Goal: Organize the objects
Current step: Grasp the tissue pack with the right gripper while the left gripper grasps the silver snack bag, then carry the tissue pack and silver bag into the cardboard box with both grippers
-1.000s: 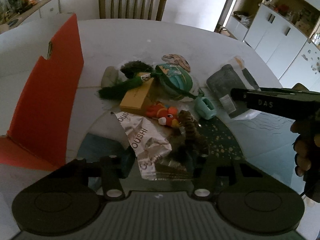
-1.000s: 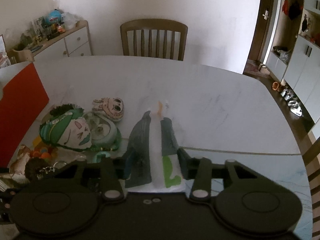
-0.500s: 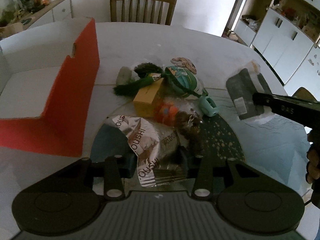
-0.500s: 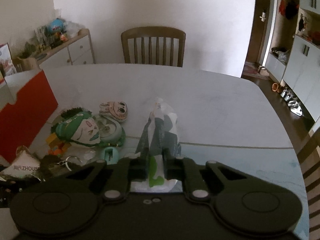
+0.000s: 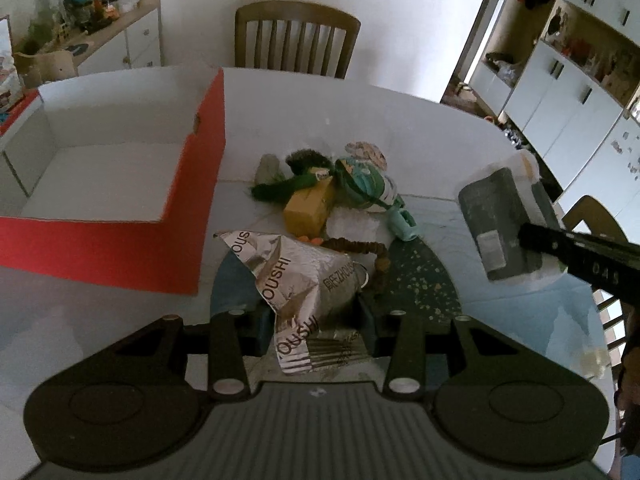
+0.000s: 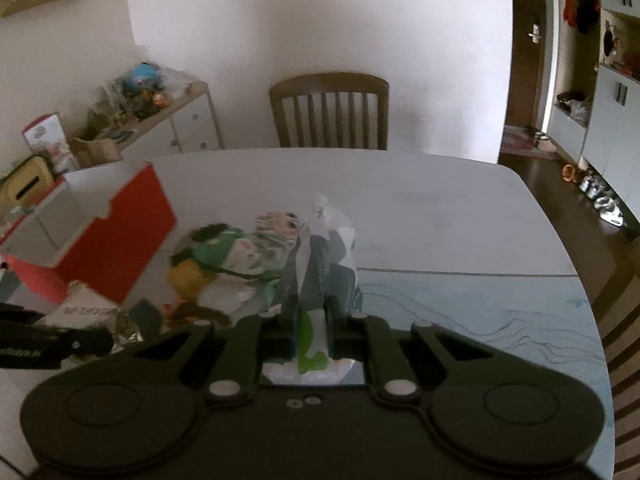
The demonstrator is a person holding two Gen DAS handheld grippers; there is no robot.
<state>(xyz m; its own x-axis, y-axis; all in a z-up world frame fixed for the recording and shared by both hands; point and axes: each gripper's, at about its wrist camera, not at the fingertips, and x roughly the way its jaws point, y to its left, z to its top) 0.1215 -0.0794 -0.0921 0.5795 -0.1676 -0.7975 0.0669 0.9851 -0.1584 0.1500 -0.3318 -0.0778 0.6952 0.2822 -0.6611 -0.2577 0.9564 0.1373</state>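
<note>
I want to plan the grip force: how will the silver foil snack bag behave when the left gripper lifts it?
The silver foil bag is creased and crumpled, so it probably bends rather than stays stiff. It looks puffy and likely light. Its glossy foil may slip between the left gripper fingers, which close on its lower part.

Both views look dim and underexposed to me; light comes from the doorway [image 6: 548, 92] on the right, a bright strip there. The white wall [image 6: 320, 20] is the brightest area and slightly washed out. Gripper bodies are near-black, detail lost. Soft glare on the silver snack bag [image 5: 304, 276]. Right wrist view is motion-blurred: I can't read the toy pile [image 6: 240, 252], and the red box [image 6: 120, 240] edges smear. Strong fisheye bending and dark vignette at the corners.
</note>
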